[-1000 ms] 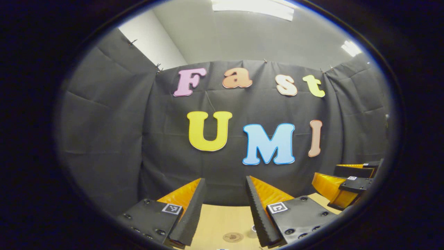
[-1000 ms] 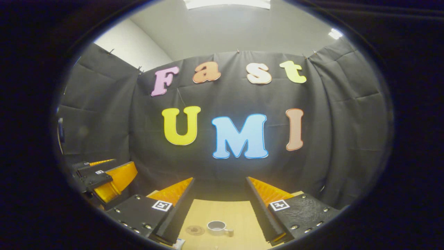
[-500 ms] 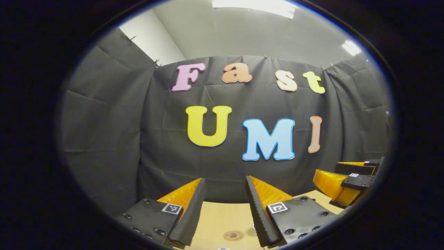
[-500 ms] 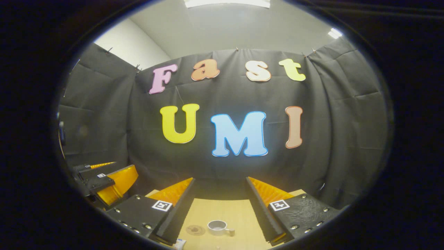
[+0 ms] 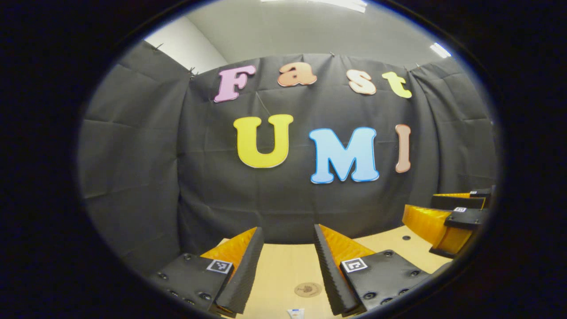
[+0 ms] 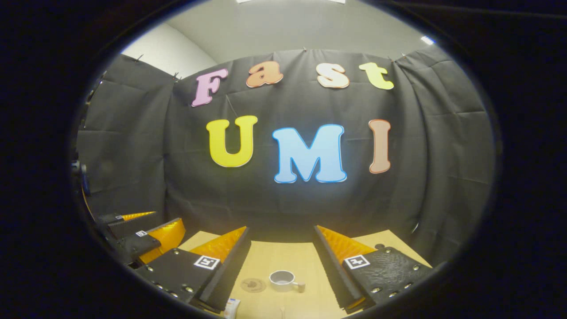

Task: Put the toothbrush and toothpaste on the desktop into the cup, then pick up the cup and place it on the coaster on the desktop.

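White cup; brown coaster; tan desktop.

A pale cup stands upright on the desktop, handle pointing right, just beside a round brown coaster.

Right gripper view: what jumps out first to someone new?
The right hand-held gripper, open with orange-backed fingers, frames a pale wooden desktop. Between the fingers a grey cup stands with a round coaster just to its left. The left hand-held gripper sits at the lower left edge.
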{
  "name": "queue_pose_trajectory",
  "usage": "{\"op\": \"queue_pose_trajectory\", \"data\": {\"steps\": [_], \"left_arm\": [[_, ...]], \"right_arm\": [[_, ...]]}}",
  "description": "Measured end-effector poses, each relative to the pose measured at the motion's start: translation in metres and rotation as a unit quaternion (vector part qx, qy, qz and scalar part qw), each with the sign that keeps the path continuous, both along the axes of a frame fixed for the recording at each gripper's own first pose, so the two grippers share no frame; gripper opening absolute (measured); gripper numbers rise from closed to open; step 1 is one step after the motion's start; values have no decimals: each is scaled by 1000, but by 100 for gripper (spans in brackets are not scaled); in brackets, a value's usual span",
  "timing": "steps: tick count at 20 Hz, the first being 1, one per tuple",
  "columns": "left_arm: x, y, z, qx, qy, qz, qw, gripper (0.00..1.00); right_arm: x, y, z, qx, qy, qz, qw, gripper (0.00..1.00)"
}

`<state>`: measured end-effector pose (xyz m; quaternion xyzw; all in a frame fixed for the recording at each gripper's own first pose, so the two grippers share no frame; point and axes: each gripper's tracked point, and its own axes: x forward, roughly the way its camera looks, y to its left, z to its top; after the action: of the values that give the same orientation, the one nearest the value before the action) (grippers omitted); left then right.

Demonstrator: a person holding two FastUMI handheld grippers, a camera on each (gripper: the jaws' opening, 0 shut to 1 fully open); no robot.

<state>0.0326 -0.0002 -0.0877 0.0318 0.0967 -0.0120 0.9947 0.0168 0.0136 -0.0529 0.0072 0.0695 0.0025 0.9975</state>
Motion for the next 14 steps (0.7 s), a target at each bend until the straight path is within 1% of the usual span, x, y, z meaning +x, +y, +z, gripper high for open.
{"op": "queue_pose_trajectory", "data": {"steps": [1, 2, 4, 5, 6, 7, 8, 14], "left_arm": [[-2, -1, -8, 4, 9, -4, 1000, 74], [-4, -3, -18, 7, 20, -8, 1000, 74], [-9, -4, -34, 8, 39, -13, 999, 74], [-11, -5, -44, 8, 49, -14, 999, 74], [-13, -6, -52, 8, 58, -15, 998, 74], [-14, -6, -58, 10, 67, -15, 998, 74], [-16, -6, -68, 12, 76, -17, 997, 75], [-29, -3, -128, 13, 140, -12, 990, 74]], "right_arm": [[0, 0, -5, -1, 6, -1, 1000, 87], [-1, 0, -12, -2, 13, 0, 1000, 89], [-4, 1, -28, -7, 31, 2, 999, 89], [-5, 1, -37, -10, 42, 3, 999, 87], [-7, 1, -47, -13, 54, 5, 998, 89], [-7, 2, -55, -17, 66, 6, 998, 89], [-10, 1, -66, -19, 77, 9, 997, 83], [-24, 1, -120, -27, 141, 16, 990, 83]]}}
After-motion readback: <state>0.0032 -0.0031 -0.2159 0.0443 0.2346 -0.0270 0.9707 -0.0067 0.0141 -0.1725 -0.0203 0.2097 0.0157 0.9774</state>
